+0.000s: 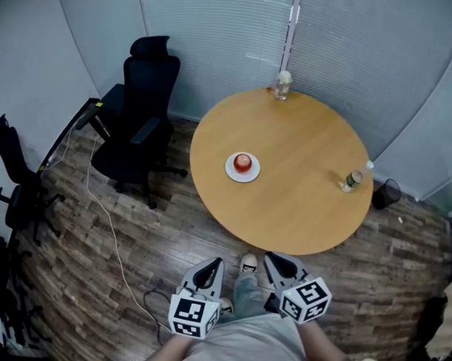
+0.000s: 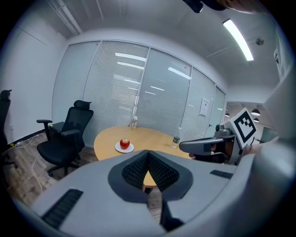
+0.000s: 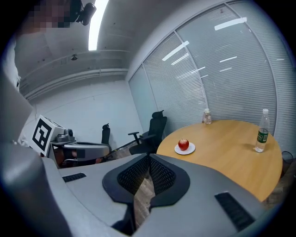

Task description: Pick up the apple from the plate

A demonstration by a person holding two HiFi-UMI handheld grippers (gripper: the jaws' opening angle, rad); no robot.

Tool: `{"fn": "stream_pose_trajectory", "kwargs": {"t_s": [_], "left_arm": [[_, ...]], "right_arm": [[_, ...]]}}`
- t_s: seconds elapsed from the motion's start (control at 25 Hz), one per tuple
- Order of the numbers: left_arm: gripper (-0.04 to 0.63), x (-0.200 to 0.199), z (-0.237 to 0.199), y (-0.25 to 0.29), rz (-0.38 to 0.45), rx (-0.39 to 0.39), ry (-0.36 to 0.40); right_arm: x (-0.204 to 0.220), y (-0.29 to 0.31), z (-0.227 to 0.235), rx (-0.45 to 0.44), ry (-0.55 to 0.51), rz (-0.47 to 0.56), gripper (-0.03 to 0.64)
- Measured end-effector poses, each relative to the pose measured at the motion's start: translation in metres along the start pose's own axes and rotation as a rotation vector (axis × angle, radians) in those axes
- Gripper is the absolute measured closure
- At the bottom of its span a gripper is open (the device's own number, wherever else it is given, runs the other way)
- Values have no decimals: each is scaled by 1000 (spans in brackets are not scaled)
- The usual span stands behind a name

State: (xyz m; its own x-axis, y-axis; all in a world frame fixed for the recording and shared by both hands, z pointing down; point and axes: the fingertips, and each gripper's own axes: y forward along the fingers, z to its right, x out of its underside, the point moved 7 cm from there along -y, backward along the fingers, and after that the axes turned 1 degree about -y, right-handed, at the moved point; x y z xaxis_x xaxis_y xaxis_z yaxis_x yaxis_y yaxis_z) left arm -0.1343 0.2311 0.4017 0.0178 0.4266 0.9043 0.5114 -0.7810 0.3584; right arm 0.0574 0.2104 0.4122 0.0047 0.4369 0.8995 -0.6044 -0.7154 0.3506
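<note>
Close in front of the person, both tools are held low over the wooden floor (image 1: 135, 232), side by side and well short of the table. The left gripper (image 1: 217, 262) has its fingers pressed together at the tips with nothing between them. The right gripper (image 1: 272, 257) is the same, closed and empty. Each carries its marker cube at the back, and the person's shoes (image 1: 248, 263) show between the two.

Beyond them stands the round wooden table (image 1: 299, 215). The apple (image 1: 243, 162), red, sits on a small white plate (image 1: 231, 171) on the left half of the tabletop (left as the person faces it), well apart from either gripper. Nothing touches it. A plastic bottle (image 1: 352, 180) with a green label stands upright near the right-hand edge of the table, and a small clear container (image 1: 282, 85) stands at the far edge.

Off to the left, a black office chair (image 1: 135, 128) is parked just beside the table, with a white cable (image 1: 106, 216) trailing across the boards in front of it. A black bin (image 1: 387, 193) sits on the floor past the right edge. Behind everything runs a glass wall (image 1: 238, 43) with closed blinds.
</note>
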Motion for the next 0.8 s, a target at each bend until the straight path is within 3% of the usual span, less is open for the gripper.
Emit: {"fn": "stream_pose_trajectory", "kwargs": {"t_s": [0.44, 0.8], "left_arm": [[594, -73, -41, 115, 32, -22, 15], [594, -91, -46, 171, 12, -15, -10]], "right_arm": [[-71, 80, 99, -18, -29, 6, 581], [-90, 107, 150, -15, -7, -11, 581]]}}
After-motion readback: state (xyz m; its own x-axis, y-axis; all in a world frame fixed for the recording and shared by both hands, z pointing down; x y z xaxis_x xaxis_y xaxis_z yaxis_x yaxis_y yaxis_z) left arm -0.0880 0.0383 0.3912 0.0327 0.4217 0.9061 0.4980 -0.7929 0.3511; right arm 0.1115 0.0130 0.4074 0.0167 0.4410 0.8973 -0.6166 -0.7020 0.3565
